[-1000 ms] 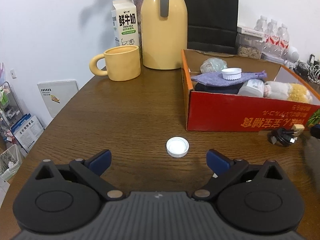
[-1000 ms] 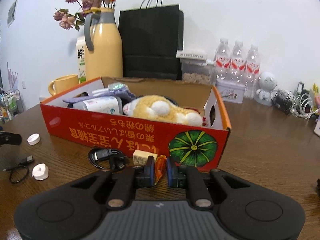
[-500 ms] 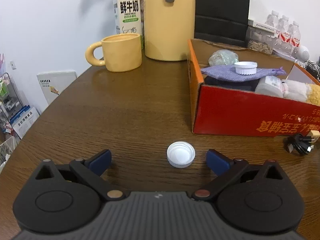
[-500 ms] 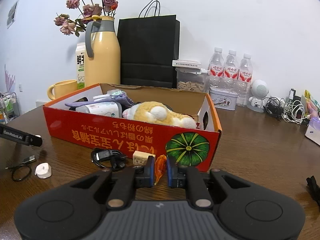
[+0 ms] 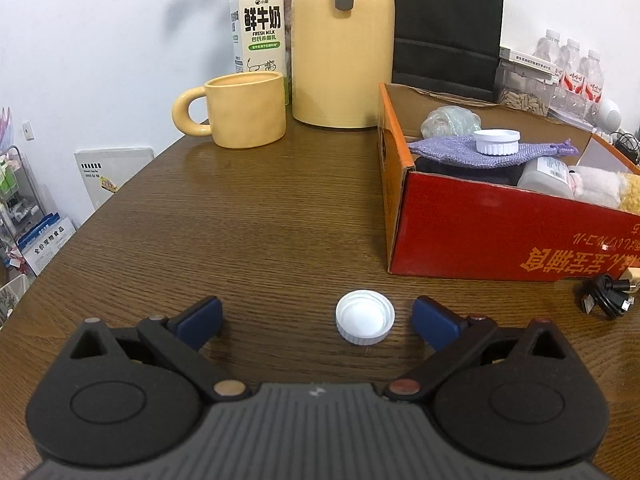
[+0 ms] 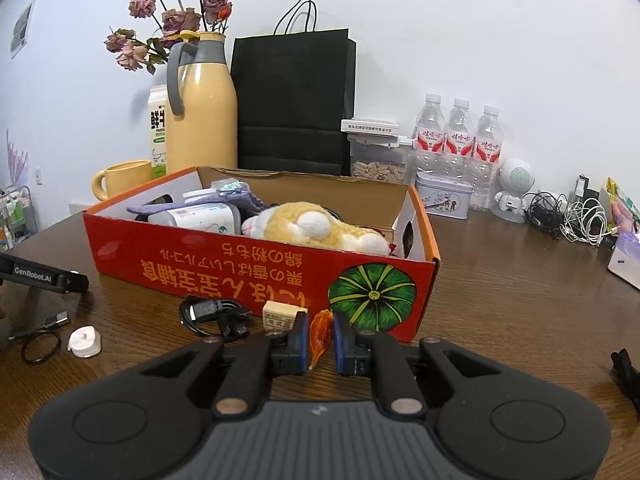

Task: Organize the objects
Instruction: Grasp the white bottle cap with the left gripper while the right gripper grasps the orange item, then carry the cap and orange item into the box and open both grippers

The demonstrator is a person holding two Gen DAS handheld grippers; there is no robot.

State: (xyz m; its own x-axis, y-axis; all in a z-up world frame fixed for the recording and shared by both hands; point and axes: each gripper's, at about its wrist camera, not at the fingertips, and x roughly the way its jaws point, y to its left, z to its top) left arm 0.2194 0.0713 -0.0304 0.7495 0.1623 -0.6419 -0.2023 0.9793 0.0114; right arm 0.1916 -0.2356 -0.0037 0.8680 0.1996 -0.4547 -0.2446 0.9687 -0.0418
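The left gripper point(image 5: 316, 318) stood with its blue-padded jaws wide apart low in the left wrist frame, a white ribbed plastic bottle cap point(image 5: 365, 322) lying open side up between them, nearer the right pad and touching neither. The dark wood-grain table point(image 5: 256, 216) ran bare from the cap up to a glossy yellow ceramic mug point(image 5: 240, 114) and a tall cream thermos jug point(image 5: 342, 44) at upper centre, with a milk carton point(image 5: 258, 24) behind. At right, the red cardboard box point(image 5: 472, 236) showed a sharp near corner just above the cap; inside lay a purple knitted cloth point(image 5: 452, 152) bearing a white ribbed lid point(image 5: 496, 141).

In the right wrist frame, the right gripper point(image 6: 321, 338) was clamped on a small crinkled orange wrapper point(image 6: 320, 334), low centre, just before the box's front wall point(image 6: 224, 264). A coiled black cable point(image 6: 214, 314) and a small tan block point(image 6: 280, 316) lay beside it; a fluffy yellow plush point(image 6: 316, 226) filled the box.
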